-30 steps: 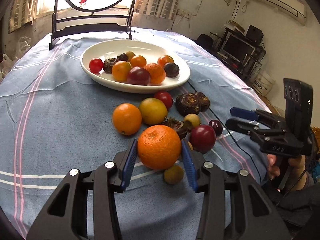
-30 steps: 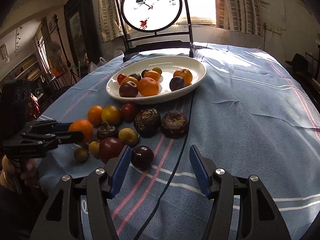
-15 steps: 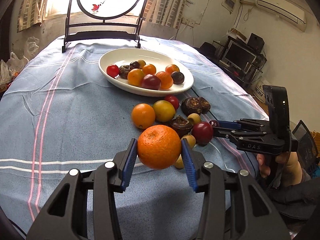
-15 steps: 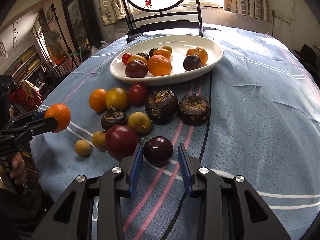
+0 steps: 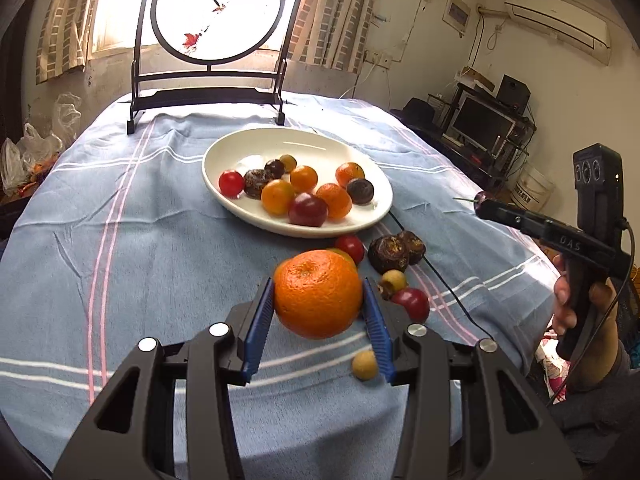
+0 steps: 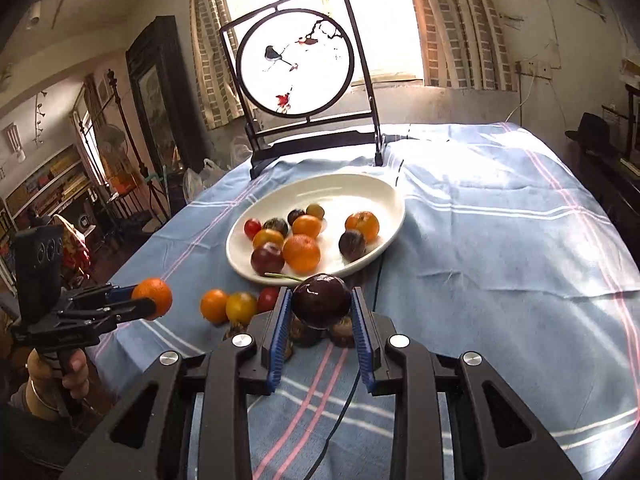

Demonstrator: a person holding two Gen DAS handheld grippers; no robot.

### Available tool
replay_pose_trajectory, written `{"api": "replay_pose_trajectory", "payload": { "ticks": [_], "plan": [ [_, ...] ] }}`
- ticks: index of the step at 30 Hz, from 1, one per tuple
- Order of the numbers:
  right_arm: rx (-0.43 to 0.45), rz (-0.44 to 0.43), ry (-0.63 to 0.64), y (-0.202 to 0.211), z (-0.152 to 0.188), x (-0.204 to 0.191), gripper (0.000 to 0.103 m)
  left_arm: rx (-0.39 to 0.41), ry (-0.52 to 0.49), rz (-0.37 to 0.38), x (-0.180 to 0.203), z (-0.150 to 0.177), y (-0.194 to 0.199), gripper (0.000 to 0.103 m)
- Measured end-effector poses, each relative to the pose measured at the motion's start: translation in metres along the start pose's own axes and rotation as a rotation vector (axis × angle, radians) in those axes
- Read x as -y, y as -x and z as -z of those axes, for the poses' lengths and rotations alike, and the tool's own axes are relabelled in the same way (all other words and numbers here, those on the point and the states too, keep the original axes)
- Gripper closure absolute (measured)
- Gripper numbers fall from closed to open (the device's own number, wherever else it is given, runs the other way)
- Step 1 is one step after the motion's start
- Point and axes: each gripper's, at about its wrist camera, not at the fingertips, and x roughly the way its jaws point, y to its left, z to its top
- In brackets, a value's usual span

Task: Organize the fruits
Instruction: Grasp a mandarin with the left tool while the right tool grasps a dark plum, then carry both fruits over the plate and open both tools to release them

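- left gripper (image 5: 319, 300) clamped on a mandarin (image 5: 318, 294), blue pads tight on both sides, fruit lifted off the cloth
- right gripper (image 6: 321, 306) clamped on a dark plum (image 6: 321, 300), thin stem poking out toward the plate, also held in the air
- white plate (image 5: 372, 216) is the landmark: sits mid-table on the blue tablecloth (image 5: 120, 260), in front of the round bird screen (image 5: 218, 12)
- plate holds about ten small fruits already, bunched on its near half; far half is bare
- key relation: plate lies straight ahead of both grippers, beyond the loose pile. Right gripper looks nearer the plate rim and higher; left sits further back on the near-left side of the plate
- judged next move: carry forward over the rim, open above a bare patch, right side likely first
- loose fruit left on the cloth between plate and grippers: red tomato (image 5: 351, 248), two dark wrinkled fruits (image 5: 394, 252), red plum (image 5: 414, 304), small yellowish fruit (image 5: 364, 365)
- black cable (image 5: 448, 292) runs from the plate's near-right edge across the cloth
- risk: round fruits roll, a drop near the rim may bounce out
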Motion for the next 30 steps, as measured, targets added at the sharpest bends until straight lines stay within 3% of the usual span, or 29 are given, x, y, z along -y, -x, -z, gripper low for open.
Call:
{"api": "replay_pose_trajectory", "payload": {
  "ticks": [6,13,14,15,16,18,22,26,30],
  "plan": [
    [-0.031,-0.012,-0.025,-0.054,-0.056,0.008,0.073,-0.001,-0.017,-0.032,-0.009,-0.054,-0.041,0.06],
    [-0.08,0.014,-0.043,-0.136,-0.083,0.004,0.072,-0.082,0.009,-0.046,-0.023,-0.1,-0.111,0.059],
    [-0.079,0.02,-0.047,-0.142,-0.083,0.003,0.069,-0.094,0.018,-0.055,-0.025,-0.103,-0.12,0.059],
    [-0.08,0.019,-0.052,-0.147,-0.084,0.003,0.054,-0.105,0.024,-0.062,-0.028,-0.105,-0.126,0.059],
    [-0.073,0.019,-0.061,-0.149,-0.084,0.003,0.047,-0.113,0.033,-0.065,-0.031,-0.106,-0.13,0.059],
    [-0.055,0.006,-0.067,-0.143,-0.08,0.002,0.046,-0.105,0.062,-0.06,-0.036,-0.105,-0.128,0.057],
    [-0.037,0.036,-0.044,-0.118,-0.065,0.001,0.046,-0.035,0.041,-0.077,-0.031,-0.095,-0.097,0.037],
    [-0.042,0.064,-0.016,-0.087,-0.035,-0.001,0.045,0.005,0.015,-0.044,-0.018,-0.073,-0.056,0.033],
    [-0.021,0.115,0.002,-0.054,-0.001,0.001,0.041,-0.026,-0.098,-0.053,0.009,-0.035,-0.029,0.033]
  ]
}}
